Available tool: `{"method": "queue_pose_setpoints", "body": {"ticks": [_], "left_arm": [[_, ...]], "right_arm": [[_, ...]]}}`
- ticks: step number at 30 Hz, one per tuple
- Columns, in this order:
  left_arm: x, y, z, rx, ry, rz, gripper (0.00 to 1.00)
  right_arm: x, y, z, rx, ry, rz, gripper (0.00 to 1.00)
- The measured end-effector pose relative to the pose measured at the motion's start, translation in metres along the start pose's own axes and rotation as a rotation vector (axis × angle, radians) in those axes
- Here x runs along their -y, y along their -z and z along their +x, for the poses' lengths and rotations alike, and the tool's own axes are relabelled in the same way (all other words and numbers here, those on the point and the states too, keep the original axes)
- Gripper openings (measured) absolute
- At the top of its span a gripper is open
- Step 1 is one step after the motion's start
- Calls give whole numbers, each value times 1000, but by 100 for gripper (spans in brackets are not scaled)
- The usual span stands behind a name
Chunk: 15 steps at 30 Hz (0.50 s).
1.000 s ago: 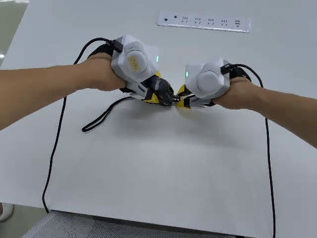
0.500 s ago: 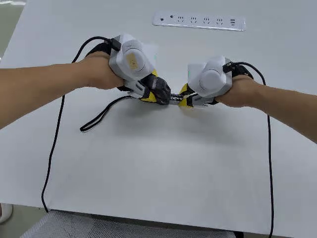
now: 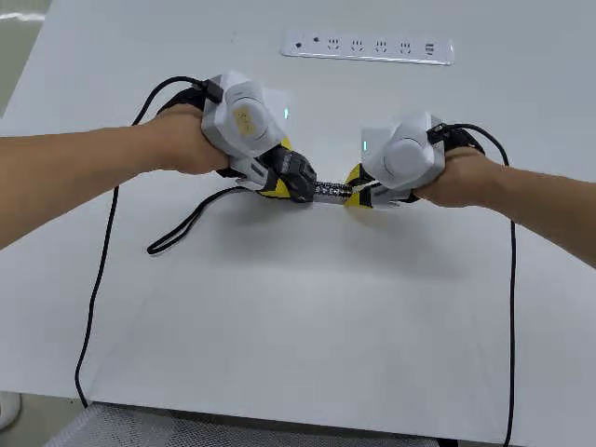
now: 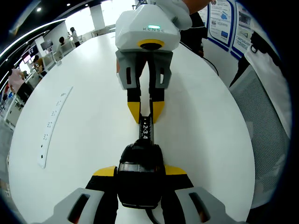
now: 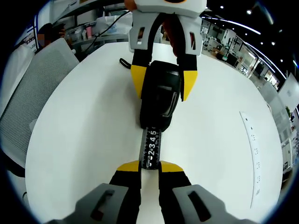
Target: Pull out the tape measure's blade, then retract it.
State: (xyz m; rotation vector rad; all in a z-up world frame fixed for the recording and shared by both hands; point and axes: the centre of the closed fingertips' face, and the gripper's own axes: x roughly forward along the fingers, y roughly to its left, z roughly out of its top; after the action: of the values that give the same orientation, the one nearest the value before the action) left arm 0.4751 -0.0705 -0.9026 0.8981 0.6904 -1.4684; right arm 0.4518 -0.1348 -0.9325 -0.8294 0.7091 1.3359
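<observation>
Left hand-held gripper [image 4: 140, 171] clamps tape measure [image 4: 140, 182]; right hand-held gripper [image 4: 145, 114] pinches blade [image 4: 145, 130].

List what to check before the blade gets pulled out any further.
1. Hold: left gripper clamps the tape measure case, a jaw on each side: ok.
2. Pinch: right gripper shut on the blade near its tip: ok.
3. Line: blade straight between the grippers, no kink: ok.
4. Lock: off or on: cannot tell.
5. Path: power strip far back on the table, off the pull line: ok.
6. Length: blade fully out: not ok, only a short stretch shows.
</observation>
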Motion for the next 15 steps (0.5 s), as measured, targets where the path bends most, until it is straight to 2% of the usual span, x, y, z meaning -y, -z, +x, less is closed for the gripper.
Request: {"method": "queue_pose_setpoints", "body": {"ticks": [15], "left_arm": [[-3,3,2,-7,4,-4,33]], "right_arm": [[-1,18,-8,-15,2,15,13]]}}
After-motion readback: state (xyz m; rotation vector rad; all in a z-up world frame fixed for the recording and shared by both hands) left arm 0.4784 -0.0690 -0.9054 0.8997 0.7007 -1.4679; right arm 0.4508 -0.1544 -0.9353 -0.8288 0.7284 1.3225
